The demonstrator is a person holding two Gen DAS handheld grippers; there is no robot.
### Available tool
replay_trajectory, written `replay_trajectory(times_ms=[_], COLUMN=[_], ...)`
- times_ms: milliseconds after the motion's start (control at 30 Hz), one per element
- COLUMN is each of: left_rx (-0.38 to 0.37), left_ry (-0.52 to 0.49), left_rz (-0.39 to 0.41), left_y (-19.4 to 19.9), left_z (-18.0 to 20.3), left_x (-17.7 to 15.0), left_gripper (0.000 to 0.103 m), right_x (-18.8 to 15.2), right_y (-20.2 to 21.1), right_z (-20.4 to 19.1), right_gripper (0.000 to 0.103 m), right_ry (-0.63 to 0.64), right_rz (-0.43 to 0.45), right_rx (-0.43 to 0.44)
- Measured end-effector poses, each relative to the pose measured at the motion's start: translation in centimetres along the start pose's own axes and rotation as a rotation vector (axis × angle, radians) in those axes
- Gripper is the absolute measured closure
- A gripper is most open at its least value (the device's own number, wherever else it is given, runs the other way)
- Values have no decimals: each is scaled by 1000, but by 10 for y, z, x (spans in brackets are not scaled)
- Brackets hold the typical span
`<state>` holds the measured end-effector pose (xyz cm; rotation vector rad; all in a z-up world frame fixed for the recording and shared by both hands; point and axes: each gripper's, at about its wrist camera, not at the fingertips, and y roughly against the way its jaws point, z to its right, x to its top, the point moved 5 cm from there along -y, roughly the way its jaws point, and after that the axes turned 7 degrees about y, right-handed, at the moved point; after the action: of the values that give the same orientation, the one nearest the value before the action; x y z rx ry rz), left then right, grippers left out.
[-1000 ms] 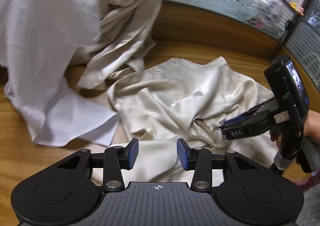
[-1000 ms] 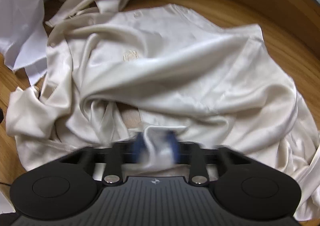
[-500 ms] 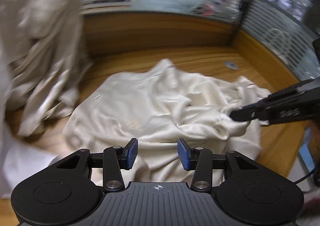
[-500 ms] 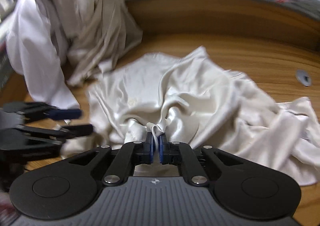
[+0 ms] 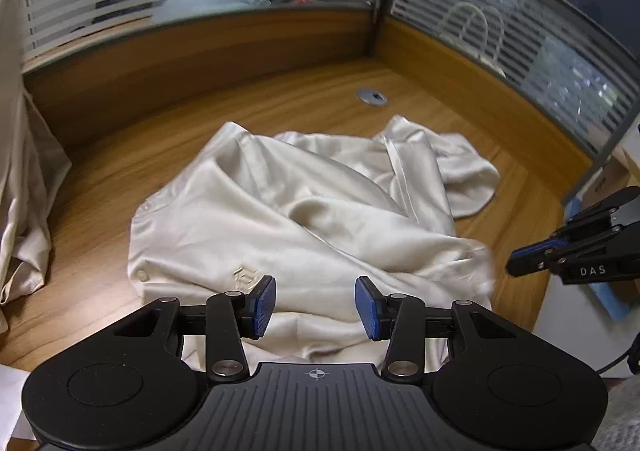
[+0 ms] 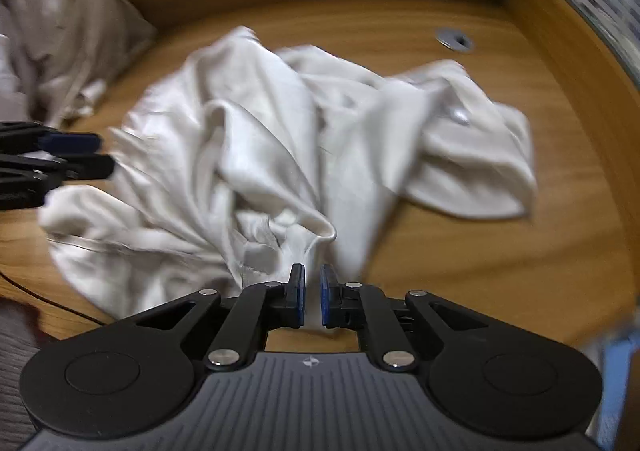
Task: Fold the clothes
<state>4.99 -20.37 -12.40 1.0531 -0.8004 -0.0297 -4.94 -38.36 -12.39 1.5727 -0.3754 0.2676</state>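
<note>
The wooden desk (image 5: pixel 120 179) gives you a bare stretch in the middle to work on, which is likely why the heap of other clothes (image 6: pixel 60 31) sits pushed to the far left against the partition. The cream satin shirt (image 5: pixel 280 219) lies alone in the middle of the desk, crumpled rather than flat, with one part trailing off to the far right, so I judge it is being dragged and straightened, not yet folded. Your right gripper (image 6: pixel 312 291) has just been closing its jaws and is now clamped on a pinch of the shirt's near edge; the folds fanning out from the pads suggest the pull comes from there. Your left gripper (image 5: pixel 316 303) hangs over the near left part of the shirt with its jaws apart and nothing gripped, well placed to take the opposite edge. The embroidered logo (image 5: pixel 245 276) just beyond it faces up, a handy guide to which side is the front.
</note>
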Motion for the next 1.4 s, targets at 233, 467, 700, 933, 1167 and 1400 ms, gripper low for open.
replay_trajectory(times_ms=[233, 467, 700, 933, 1167, 1400], left_rx=[-4, 11, 33, 45, 59, 88], left_ry=[21, 17, 33, 41, 42, 58], left_rz=[-41, -36, -19, -8, -21, -21], left_y=[-12, -10, 1, 2, -4, -3], left_z=[4, 8, 4, 6, 7, 0], left_x=[-4, -6, -7, -7, -5, -4], left_gripper=[56, 55, 54, 51, 51, 51], right_x=[10, 38, 53, 56, 62, 79], right_y=[3, -29, -69, -97, -101, -98], right_z=[2, -25, -29, -24, -44, -48], right_gripper=[93, 80, 80, 64, 56, 100], right_ry=[15, 142, 186, 236, 320, 326], right_rz=[55, 44, 28, -14, 38, 44], right_rx=[31, 97, 86, 84, 112, 134])
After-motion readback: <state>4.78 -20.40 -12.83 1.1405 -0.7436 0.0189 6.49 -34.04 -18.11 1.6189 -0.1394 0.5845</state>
